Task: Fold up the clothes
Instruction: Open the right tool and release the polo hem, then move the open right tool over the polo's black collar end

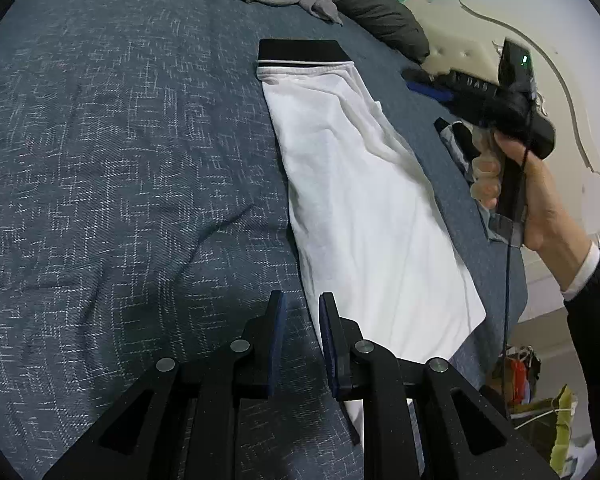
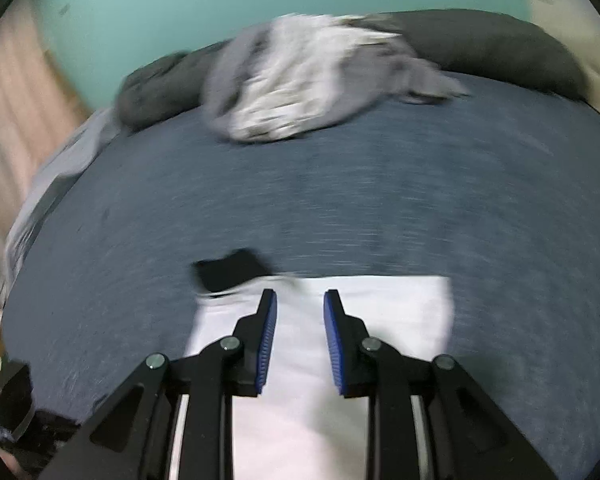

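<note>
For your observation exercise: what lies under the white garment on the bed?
The white garment lies flat on the blue bedspread, which shows all round it. Whether anything sits between the two is hidden by the cloth. Its black waistband rests on the bedspread too.

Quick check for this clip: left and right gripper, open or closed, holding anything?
Left gripper: open, holding nothing, at the near edge of the white garment.
Right gripper: open, holding nothing, above the white garment.
</note>
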Tool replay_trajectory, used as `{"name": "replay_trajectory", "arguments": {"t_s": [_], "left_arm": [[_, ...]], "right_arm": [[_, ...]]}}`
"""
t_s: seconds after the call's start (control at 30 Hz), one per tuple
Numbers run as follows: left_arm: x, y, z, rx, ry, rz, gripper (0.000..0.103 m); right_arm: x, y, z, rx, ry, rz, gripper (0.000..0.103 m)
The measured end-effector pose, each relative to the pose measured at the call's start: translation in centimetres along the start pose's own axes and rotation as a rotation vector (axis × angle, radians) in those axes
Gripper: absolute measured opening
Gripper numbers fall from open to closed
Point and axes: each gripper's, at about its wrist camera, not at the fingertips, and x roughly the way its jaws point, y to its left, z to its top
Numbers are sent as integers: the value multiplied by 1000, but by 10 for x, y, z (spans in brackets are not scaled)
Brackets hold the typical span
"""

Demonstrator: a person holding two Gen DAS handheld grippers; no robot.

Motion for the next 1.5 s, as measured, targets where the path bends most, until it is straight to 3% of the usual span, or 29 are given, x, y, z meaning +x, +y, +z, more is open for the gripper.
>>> {"name": "replay_trajectory", "arguments": {"t_s": [0.07, 0.33, 0.67, 0.77, 1.0, 1.2, 1.37, 1.5], "left_arm": [[-1, 1, 0, -1, -4, 1, 19], [-6, 7, 3, -18, -15, -4, 19], [-7, 8, 2, -31, -14, -16, 19], [-7, 10, 3, -36, -15, -17, 19], [-9, 11, 3, -42, -22, -15, 19], [-10, 11, 1, -43, -21, -9, 19], [-10, 10, 1, -37, -17, -8, 19], [-12, 13, -1, -51, -17, -11, 19]], "right_arm": [[13, 20, 5, -32, 28, 19, 24], [68, 47, 14, -58, 147, -43, 24], [125, 42, 27, -1, 222, -140, 24], [124, 42, 32, 7, 215, -140, 24], [76, 41, 34, 37, 79, -44, 24], [77, 43, 17, 3, 135, -16, 24], [106, 46, 8, 17, 210, -63, 24], [97, 49, 13, 36, 161, -54, 24]]}}
